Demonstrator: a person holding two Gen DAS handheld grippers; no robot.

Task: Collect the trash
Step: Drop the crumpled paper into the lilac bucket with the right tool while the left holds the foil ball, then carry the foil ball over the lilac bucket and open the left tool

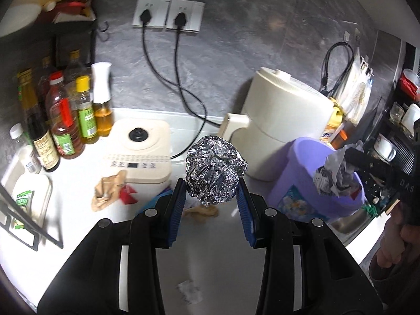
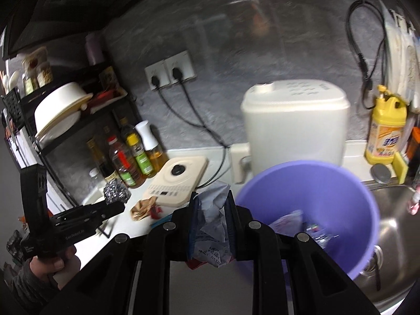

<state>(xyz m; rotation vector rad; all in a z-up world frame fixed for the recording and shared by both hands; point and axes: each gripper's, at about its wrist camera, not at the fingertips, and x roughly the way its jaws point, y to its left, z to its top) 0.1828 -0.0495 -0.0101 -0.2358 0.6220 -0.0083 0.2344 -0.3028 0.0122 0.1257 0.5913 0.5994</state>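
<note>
Foil ball point(image 1: 214, 170) sits pinched in the left gripper point(image 1: 212, 197) above the counter; crumpled paper point(image 2: 211, 225) is clamped in the right gripper point(image 2: 211, 225), beside the purple bin point(image 2: 341, 183). Releasing early could miss the bin.

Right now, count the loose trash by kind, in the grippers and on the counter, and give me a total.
Foil ball, in left gripper: 1
Crumpled paper, in right gripper: 1
Brown wrappers on the counter: 2
Red scrap: 1
Total: 5
</note>
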